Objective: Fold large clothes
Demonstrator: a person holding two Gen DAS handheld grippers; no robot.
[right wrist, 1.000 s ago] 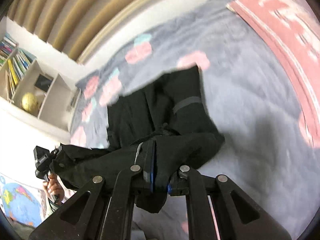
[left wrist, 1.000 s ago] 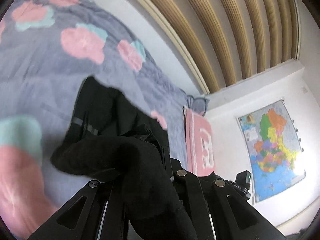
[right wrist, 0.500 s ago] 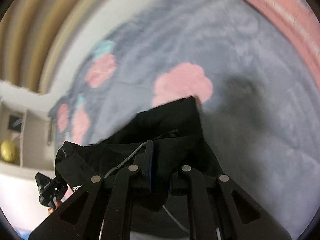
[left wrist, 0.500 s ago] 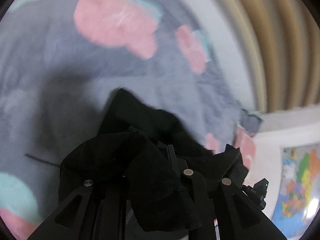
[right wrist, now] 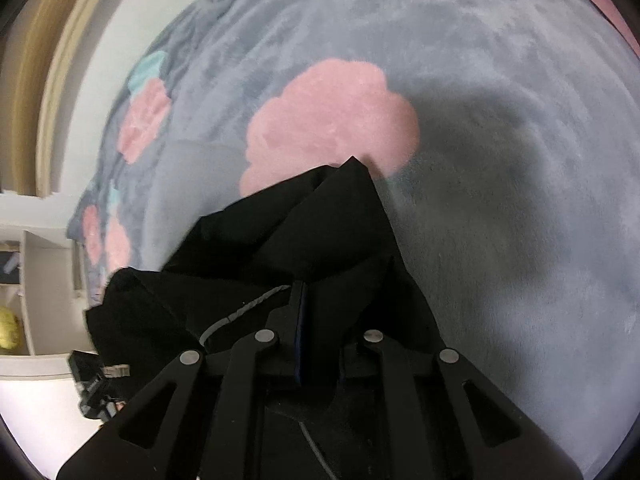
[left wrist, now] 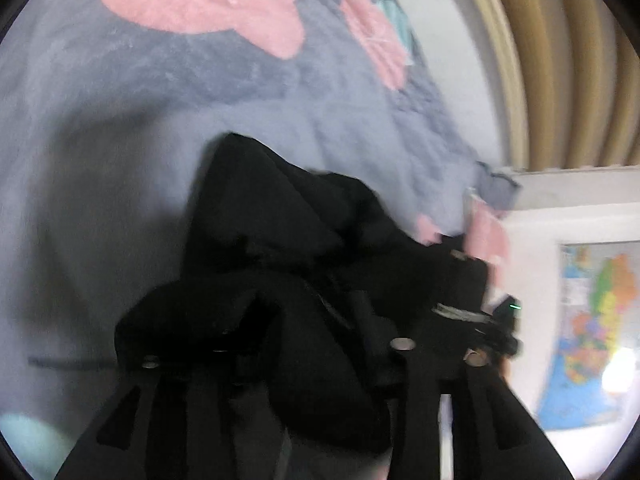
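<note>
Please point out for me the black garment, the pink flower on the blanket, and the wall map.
black garment (right wrist: 320, 232), right wrist view: on the raised fold in front of the tool.
pink flower (right wrist: 332, 120), right wrist view: middle of the big bloom.
wall map (left wrist: 592, 320), left wrist view: on the coloured area.

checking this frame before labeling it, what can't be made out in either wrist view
- Left gripper fingertips: left wrist view, buried under the black garment and motion-blurred.
- Right gripper pads: right wrist view, cloth draped over them.
- Garment type and full outline: bunched in both views.
- Wall map text: blurred, cut by the edge.
</note>
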